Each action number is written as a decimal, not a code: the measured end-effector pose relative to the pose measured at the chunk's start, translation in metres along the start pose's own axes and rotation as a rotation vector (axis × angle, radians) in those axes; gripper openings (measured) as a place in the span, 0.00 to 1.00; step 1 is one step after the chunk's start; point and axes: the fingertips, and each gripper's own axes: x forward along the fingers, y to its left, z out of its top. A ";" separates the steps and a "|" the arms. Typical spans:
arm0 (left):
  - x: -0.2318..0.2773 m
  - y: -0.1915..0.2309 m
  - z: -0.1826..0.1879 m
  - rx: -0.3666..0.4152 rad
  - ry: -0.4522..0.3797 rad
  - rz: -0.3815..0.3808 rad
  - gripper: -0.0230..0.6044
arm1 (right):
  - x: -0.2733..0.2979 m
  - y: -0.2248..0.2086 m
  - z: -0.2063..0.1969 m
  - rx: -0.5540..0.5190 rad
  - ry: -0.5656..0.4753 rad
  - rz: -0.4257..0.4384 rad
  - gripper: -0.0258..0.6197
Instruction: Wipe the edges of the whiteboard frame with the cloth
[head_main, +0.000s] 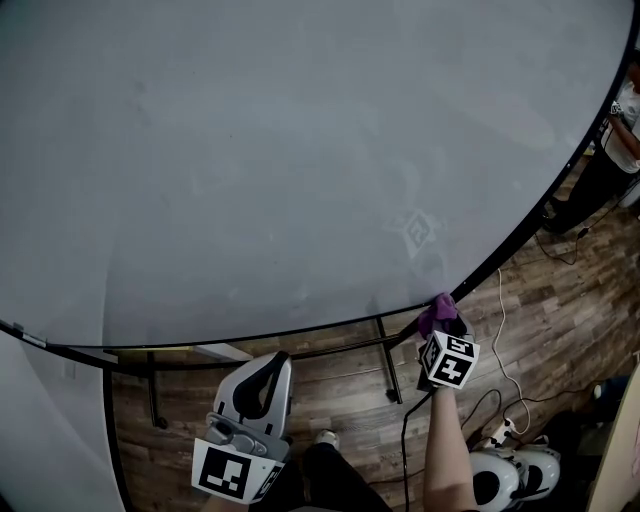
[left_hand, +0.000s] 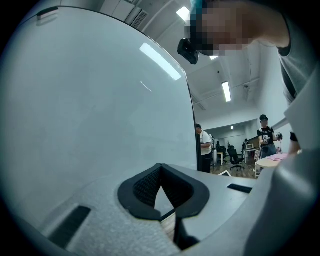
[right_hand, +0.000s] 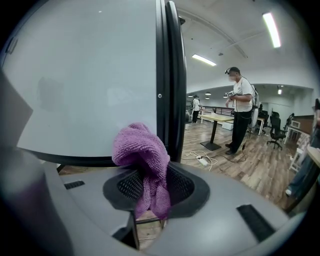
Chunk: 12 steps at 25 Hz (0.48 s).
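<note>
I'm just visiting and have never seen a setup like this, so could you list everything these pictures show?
whiteboard: one, pale grey, filling the view ahead
frame: one, black, round the whiteboard
cloth: one, purple, in the right gripper, by the frame's bottom corner
floor: brown wood planks, below
cable: one, white, on the floor
people: at least two, standing farther back
table: one, light top, beside a standing person
ceiling lights: several, white, overhead
left gripper: one, grey, shut, empty
right gripper: one, grey, shut on the cloth
</note>
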 end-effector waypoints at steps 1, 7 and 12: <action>-0.001 0.002 0.000 -0.001 -0.001 0.002 0.06 | 0.000 0.000 -0.001 0.000 0.001 0.000 0.21; -0.010 0.010 -0.001 -0.002 0.008 0.014 0.06 | 0.001 -0.002 -0.001 0.012 0.008 -0.005 0.21; -0.026 0.019 -0.002 -0.004 0.015 0.030 0.06 | -0.012 0.011 -0.004 0.008 -0.018 0.018 0.21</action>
